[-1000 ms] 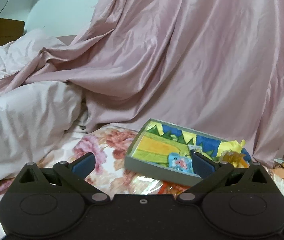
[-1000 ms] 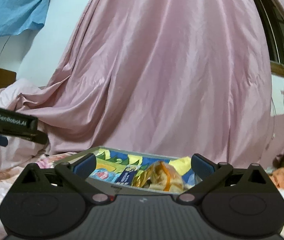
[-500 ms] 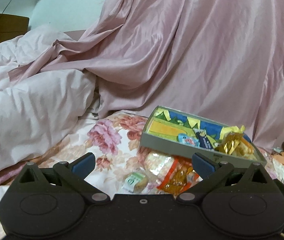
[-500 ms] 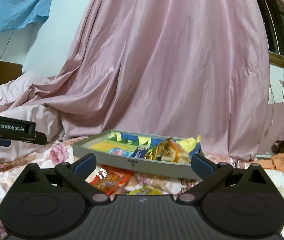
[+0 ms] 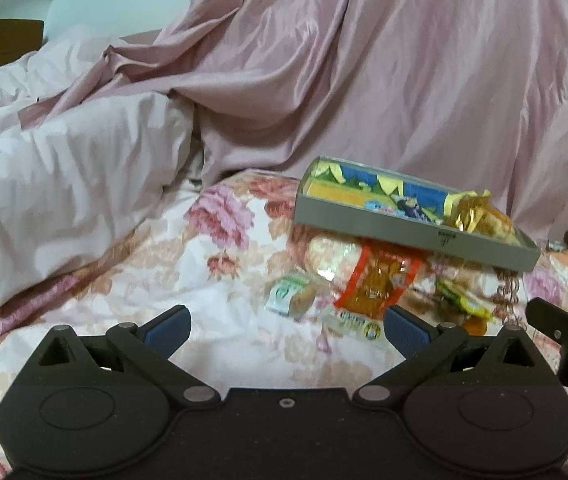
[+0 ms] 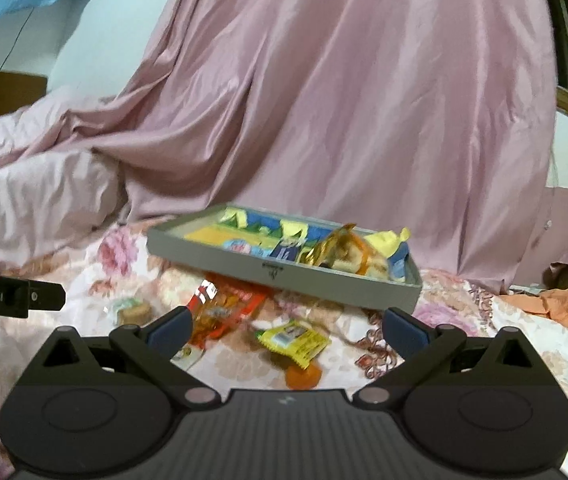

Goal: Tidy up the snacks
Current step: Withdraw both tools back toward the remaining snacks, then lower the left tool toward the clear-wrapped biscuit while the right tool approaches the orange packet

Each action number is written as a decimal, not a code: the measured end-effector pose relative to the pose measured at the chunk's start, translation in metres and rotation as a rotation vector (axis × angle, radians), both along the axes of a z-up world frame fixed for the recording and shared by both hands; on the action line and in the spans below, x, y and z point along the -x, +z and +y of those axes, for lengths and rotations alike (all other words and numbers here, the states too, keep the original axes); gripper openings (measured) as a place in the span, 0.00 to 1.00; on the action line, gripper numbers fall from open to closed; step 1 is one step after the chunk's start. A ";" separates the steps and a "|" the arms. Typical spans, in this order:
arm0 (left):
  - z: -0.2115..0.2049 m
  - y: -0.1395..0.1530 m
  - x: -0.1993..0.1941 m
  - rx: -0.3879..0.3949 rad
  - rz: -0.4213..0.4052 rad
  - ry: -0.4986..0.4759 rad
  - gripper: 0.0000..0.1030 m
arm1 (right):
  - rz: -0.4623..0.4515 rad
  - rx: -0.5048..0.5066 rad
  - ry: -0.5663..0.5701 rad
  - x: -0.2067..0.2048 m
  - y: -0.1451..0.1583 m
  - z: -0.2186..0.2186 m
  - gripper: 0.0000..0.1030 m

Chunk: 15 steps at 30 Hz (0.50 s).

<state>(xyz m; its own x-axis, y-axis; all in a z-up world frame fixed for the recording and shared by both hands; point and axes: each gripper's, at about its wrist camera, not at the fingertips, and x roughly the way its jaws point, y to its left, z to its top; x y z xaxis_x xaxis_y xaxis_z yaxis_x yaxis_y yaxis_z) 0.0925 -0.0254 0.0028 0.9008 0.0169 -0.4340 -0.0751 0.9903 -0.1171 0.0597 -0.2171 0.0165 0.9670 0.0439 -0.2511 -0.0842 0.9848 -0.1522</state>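
Two grippers hover above a floral bedsheet (image 5: pixel 220 280), each with its blue-padded jaws spread wide and holding nothing: the left gripper (image 5: pixel 285 330) and the right gripper (image 6: pixel 287 330). Ahead sits a shallow grey tray (image 6: pixel 284 276) with a colourful lining, holding a gold-wrapped snack (image 6: pixel 343 250) and small packets. Loose snacks lie on the sheet just before it: an orange packet (image 5: pixel 379 284), partly under the tray's edge, and a yellow-green packet (image 6: pixel 295 340). Pink drapery (image 6: pixel 343 100) hangs behind.
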 end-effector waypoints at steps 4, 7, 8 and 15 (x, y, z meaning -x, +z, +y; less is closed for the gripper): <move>0.004 -0.008 0.000 -0.004 0.019 -0.006 0.99 | 0.054 0.052 0.029 -0.007 -0.007 0.010 1.00; 0.007 -0.014 -0.003 -0.012 0.049 -0.005 0.99 | 0.102 0.096 0.047 -0.013 -0.013 0.019 1.00; 0.007 -0.016 -0.003 -0.019 0.054 -0.007 0.99 | 0.118 0.109 0.052 -0.015 -0.015 0.022 1.00; 0.011 -0.028 -0.008 -0.024 0.096 -0.024 0.99 | 0.199 0.164 0.088 -0.026 -0.027 0.035 1.00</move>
<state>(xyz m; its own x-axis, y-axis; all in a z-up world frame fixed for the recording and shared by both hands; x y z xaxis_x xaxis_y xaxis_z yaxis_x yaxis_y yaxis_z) 0.1008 -0.0144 -0.0256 0.8551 0.0076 -0.5184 -0.0613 0.9943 -0.0867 0.0852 -0.1821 -0.0102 0.8919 0.0690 -0.4469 -0.2131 0.9358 -0.2808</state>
